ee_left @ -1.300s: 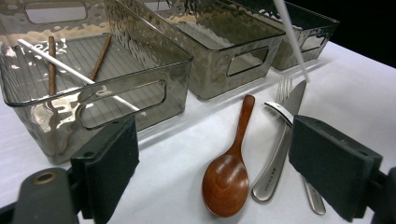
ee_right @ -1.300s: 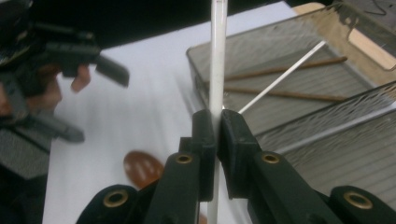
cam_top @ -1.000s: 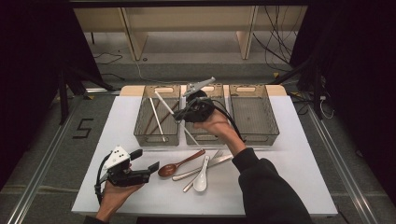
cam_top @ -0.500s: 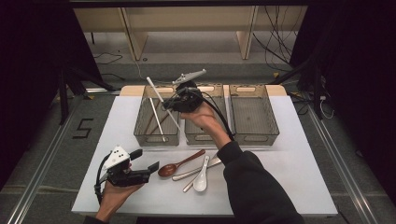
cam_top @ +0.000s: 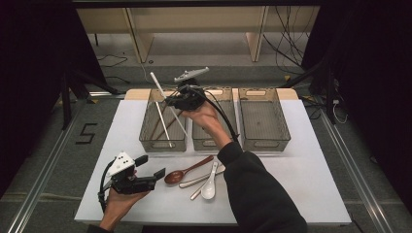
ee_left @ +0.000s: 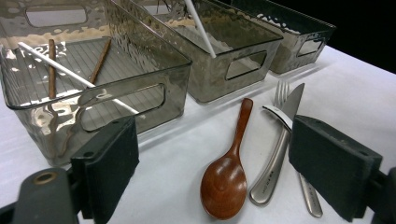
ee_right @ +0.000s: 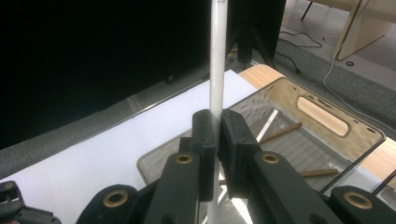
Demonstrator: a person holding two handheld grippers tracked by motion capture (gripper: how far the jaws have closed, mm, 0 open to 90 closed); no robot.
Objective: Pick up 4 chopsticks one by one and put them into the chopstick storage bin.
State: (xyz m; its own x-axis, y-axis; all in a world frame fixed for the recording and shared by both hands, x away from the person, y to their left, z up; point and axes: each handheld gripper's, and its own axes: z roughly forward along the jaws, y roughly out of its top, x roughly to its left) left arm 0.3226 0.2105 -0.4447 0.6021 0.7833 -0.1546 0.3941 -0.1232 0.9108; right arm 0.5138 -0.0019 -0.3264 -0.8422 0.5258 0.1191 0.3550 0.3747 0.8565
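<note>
My right gripper (cam_top: pixel 168 100) hangs above the back of the left grey bin (cam_top: pixel 145 141), shut on a white chopstick (cam_top: pixel 160 91) that slants down toward the middle bin (cam_top: pixel 213 144). In the right gripper view the pads (ee_right: pixel 205 128) pinch this chopstick (ee_right: pixel 217 70) about midway. Another white chopstick (cam_top: pixel 163 120) and brown chopsticks (ee_left: pixel 51 70) lie in the left bin (ee_left: pixel 154 56). My left gripper (cam_top: pixel 152 166) rests low at the table's front left, open, and its jaws point at a wooden spoon (ee_left: pixel 226 179).
A third grey bin (cam_top: pixel 265 141) stands at the right of the row. A white ceramic spoon (cam_top: pixel 209 184), a knife (ee_left: pixel 275 154) and a fork (ee_left: pixel 281 91) lie beside the wooden spoon (cam_top: pixel 187 171) on the white table (cam_top: pixel 316 184).
My right gripper has carried the white chopstick leftward and slightly up, from above the middle bin to above the left bin. The left gripper has stayed put.
</note>
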